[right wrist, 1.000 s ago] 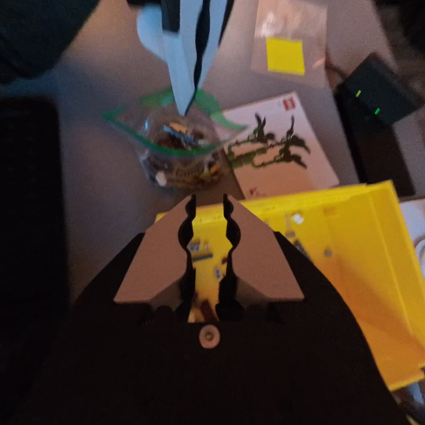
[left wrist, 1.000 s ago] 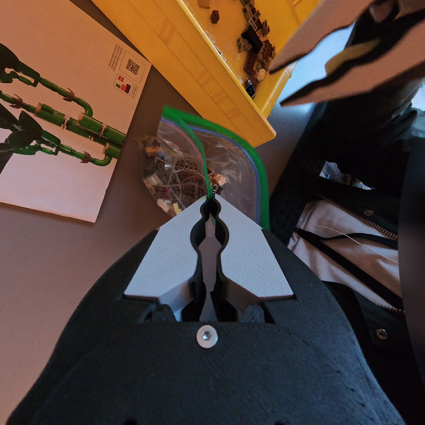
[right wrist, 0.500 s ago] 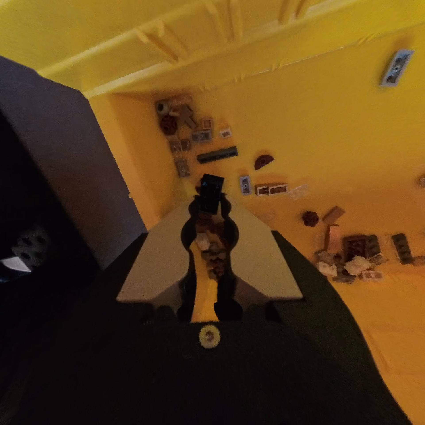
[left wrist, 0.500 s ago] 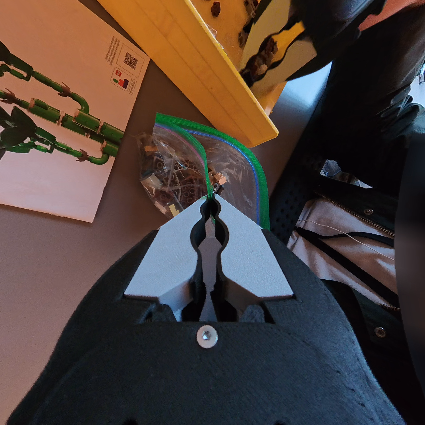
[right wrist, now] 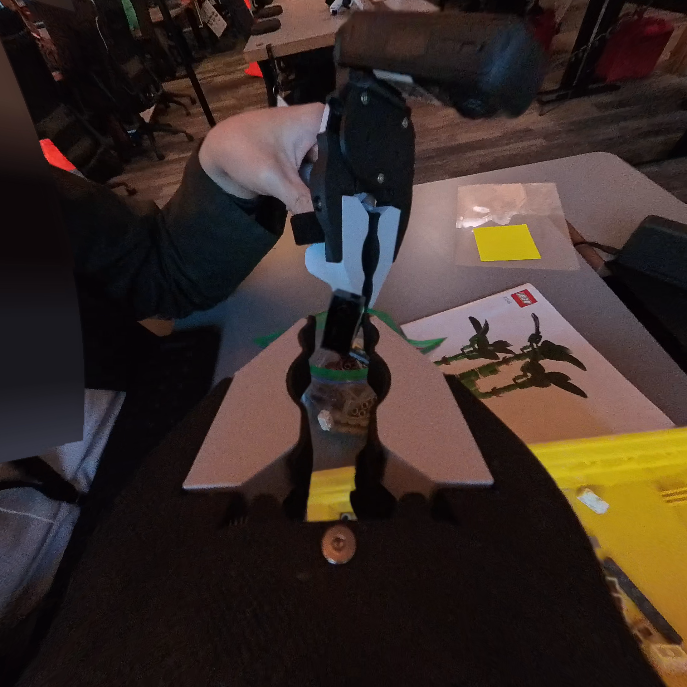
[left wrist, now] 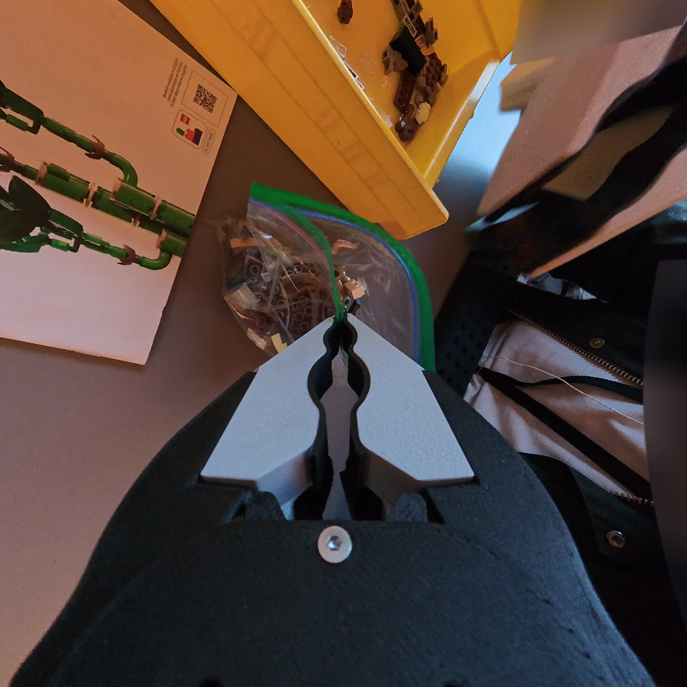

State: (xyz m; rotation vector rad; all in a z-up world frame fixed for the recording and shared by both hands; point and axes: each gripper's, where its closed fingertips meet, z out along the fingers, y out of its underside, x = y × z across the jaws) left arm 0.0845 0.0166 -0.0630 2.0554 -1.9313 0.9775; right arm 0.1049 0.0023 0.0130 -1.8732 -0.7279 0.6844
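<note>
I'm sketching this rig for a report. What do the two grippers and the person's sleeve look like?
Both match: the left gripper and the right gripper each have a matte black, rough-textured body, a silver hex screw on the centre line, and two pale grey wedge fingers with wavy black inner edges. No cables show. The hand on the left gripper comes out of a dark sleeve.

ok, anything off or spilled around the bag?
No spill visible. The zip bag stands open, its green rim pinched by the left gripper. The right gripper holds a black brick over its mouth.
</note>
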